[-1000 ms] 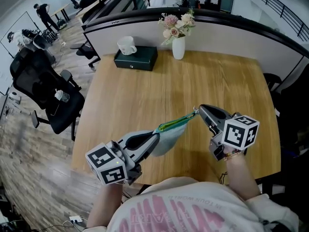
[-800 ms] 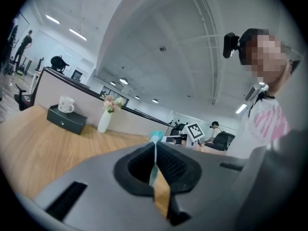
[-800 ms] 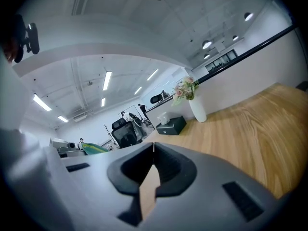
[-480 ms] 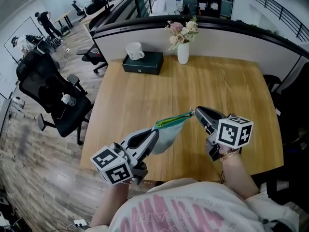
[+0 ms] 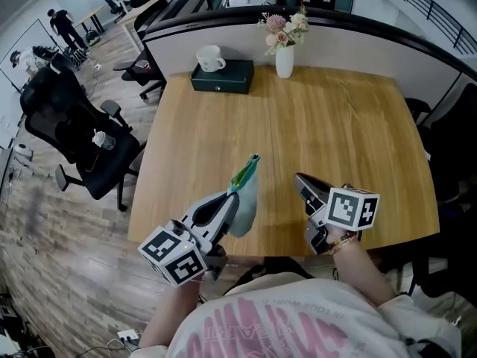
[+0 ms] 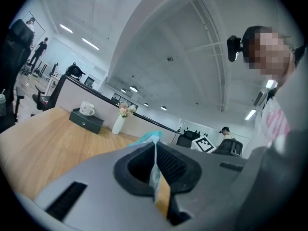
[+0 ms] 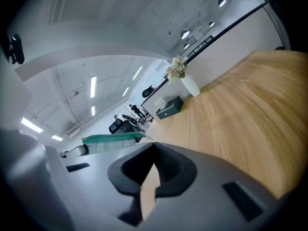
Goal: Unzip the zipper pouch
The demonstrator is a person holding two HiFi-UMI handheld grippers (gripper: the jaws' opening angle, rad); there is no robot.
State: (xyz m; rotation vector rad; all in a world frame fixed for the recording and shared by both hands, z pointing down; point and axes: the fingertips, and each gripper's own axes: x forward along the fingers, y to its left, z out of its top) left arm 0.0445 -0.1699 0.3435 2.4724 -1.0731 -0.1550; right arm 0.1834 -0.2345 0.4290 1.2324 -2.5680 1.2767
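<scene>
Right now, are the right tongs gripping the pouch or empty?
Empty and shut: the right tongs have their jaws together with nothing between them. The pouch is held by the left tongs alone.

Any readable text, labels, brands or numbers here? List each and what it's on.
No text reads clearly.
Pink print on the person's shirt: too blurred to read.
Dark box: nothing legible on it.
Marker cubes: black-and-white patterns only, no letters.
</scene>
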